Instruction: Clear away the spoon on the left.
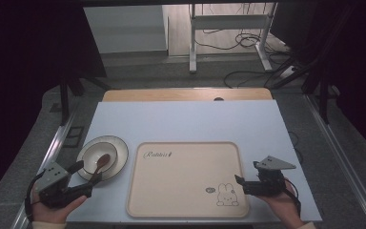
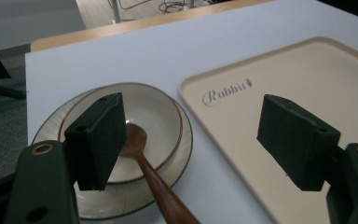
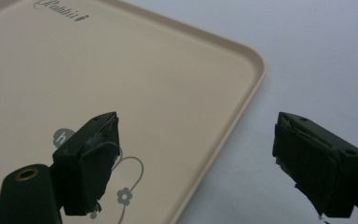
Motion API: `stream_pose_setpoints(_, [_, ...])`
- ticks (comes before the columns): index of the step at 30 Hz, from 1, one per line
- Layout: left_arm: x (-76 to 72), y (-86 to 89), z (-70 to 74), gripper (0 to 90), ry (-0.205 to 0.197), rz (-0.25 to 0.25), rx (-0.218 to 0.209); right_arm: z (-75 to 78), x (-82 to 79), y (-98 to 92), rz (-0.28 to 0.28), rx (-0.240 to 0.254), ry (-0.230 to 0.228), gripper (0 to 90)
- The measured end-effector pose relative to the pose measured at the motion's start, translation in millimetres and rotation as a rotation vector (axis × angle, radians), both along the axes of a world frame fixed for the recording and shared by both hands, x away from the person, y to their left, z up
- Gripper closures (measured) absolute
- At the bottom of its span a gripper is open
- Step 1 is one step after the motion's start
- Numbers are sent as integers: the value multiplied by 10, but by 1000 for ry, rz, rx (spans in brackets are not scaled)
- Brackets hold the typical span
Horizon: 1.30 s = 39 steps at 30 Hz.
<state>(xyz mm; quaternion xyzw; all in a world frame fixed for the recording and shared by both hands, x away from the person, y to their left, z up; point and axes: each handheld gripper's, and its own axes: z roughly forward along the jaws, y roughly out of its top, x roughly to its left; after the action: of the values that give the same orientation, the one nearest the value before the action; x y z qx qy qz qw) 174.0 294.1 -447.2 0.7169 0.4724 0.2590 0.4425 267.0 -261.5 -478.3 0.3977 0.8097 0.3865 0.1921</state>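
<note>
A single wooden spoon (image 1: 99, 166) lies in the one bowl (image 1: 116, 153) at about 8 o'clock on the table (image 1: 181, 119), its long axis running on a diagonal: the oval scoop rests near the bowl's middle and points toward 1 o'clock, while the slim handle crosses the rim and points toward 7 o'clock, at the left gripper (image 1: 79, 177). In the left gripper view the spoon (image 2: 151, 175) is smooth, dark reddish-brown wood, its handle passing between the two black jaws close to the left one; whether it touches that jaw cannot be told. The bowl (image 2: 165, 109) is round, glossy cream ceramic with a thin brown line at its inner edge, and it seems to have a wide, faintly ribbed outer rim. The left gripper's jaws stand wide apart and hold nothing. There is one tray (image 1: 171, 191), a flat, matte beige rectangle with rounded corners and a low raised lip, just beside the bowl on its 3 o'clock side; it bears a script word near its far left corner and a rabbit drawing near its near right corner. The right gripper (image 1: 250, 177) sits at about 4 o'clock, its jaws also spread and empty, straddling the tray's right edge (image 3: 242, 100), with one jaw over the tray and the other over the pale, smooth tabletop.
</note>
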Motion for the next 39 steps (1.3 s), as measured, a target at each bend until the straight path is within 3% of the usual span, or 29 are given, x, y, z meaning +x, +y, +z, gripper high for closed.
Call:
stream_pose_setpoints(10, [-99,74,-233,241,35,-17,40,-5,-6,2,-3,-4,2,152])
stream_pose_setpoints(18, [-146,80,-325,268,30,-31,91,-12,-5,18,0,-8,5,152])
stream_pose_setpoints(22, [-130,72,-370,278,39,-36,96,-15,-3,20,0,-10,5,152])
stream_pose_setpoints(39, [-97,54,-454,507,40,24,170,-27,-4,27,5,-20,13,152])
